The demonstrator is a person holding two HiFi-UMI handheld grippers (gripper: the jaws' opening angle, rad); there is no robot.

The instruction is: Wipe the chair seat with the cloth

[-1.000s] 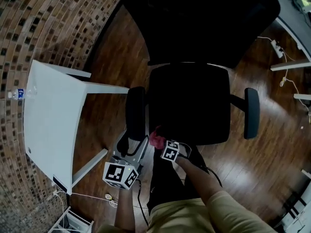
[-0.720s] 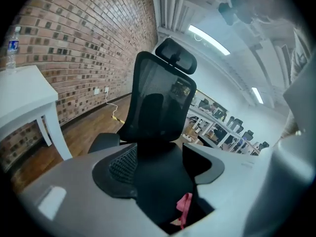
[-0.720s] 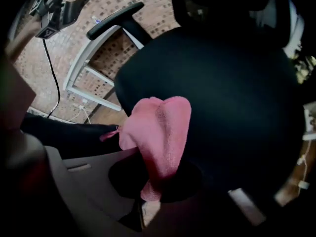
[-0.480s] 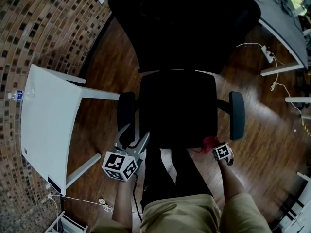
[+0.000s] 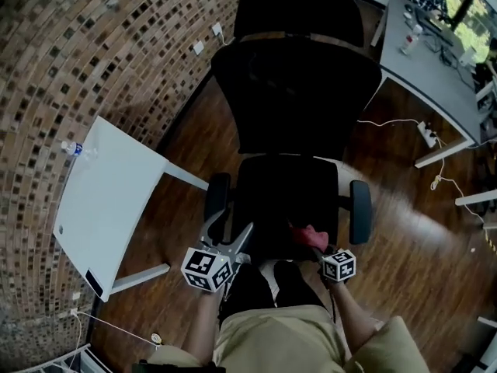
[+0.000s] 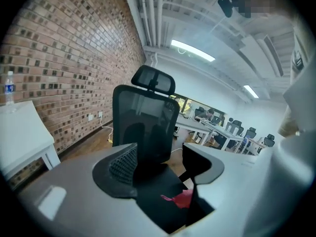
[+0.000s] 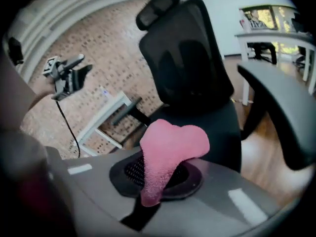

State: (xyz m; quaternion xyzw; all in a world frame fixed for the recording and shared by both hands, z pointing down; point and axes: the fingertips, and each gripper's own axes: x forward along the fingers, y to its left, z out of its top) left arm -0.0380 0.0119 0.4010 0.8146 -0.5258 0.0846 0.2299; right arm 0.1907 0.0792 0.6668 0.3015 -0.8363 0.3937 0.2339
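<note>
The black office chair's seat (image 5: 283,196) lies straight ahead in the head view, with its tall backrest (image 5: 295,92) behind it. A pink cloth (image 5: 310,235) rests at the seat's front right corner, and my right gripper (image 5: 317,245) is shut on it. In the right gripper view the cloth (image 7: 170,149) bulges up from the jaws of the right gripper (image 7: 158,179) in front of the seat (image 7: 217,127). My left gripper (image 5: 227,228) stands open at the seat's front left, holding nothing. In the left gripper view, the seat (image 6: 158,186) and the cloth (image 6: 180,200) show between the left gripper's (image 6: 160,168) jaws.
Black armrests flank the seat, left (image 5: 217,196) and right (image 5: 359,210). A white table (image 5: 109,200) with a water bottle (image 5: 71,148) stands left, against the brick wall (image 5: 93,45). A desk (image 5: 435,64) and a cabled power strip (image 5: 427,134) lie back right. The person's legs (image 5: 264,286) are below the seat.
The right gripper carried the cloth from the seat's front left across to its front right. The head view pulled back and tilted up. The left gripper stayed open near the left armrest.
</note>
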